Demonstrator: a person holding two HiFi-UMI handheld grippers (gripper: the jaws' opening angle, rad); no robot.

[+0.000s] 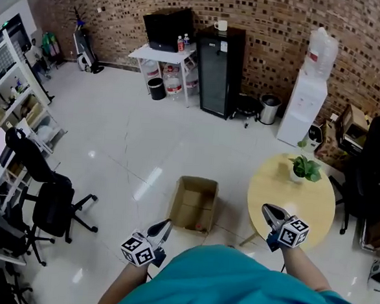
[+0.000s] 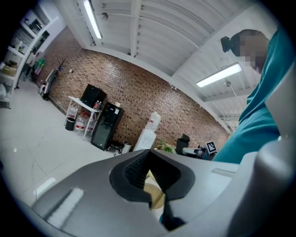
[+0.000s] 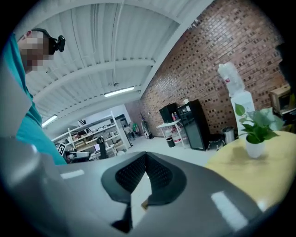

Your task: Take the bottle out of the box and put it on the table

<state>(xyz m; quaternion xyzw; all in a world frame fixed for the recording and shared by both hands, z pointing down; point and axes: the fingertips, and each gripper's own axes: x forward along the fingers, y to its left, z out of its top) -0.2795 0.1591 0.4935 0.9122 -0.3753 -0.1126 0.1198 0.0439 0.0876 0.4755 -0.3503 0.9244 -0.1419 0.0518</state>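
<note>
An open cardboard box (image 1: 195, 204) stands on the white floor in front of me. A small reddish thing (image 1: 199, 227) lies in its near right corner, too small to tell as the bottle. Right of the box is a round yellow table (image 1: 275, 190) with a potted plant (image 1: 304, 168) on it. My left gripper (image 1: 167, 224) hangs shut and empty just left of the box's near edge. My right gripper (image 1: 268, 209) is shut and empty over the table's near left rim. In the gripper views the left gripper (image 2: 148, 163) and the right gripper (image 3: 146, 158) each show ridged pads pressed together, and the plant (image 3: 255, 132) stands on the table (image 3: 259, 171).
Black office chairs (image 1: 47, 200) and shelving stand at the left. Along the brick wall are a white side table (image 1: 163, 54), a black fridge (image 1: 219, 72), a bin (image 1: 269, 109) and a water dispenser (image 1: 305, 101). A dark chair (image 1: 370, 174) sits right of the round table.
</note>
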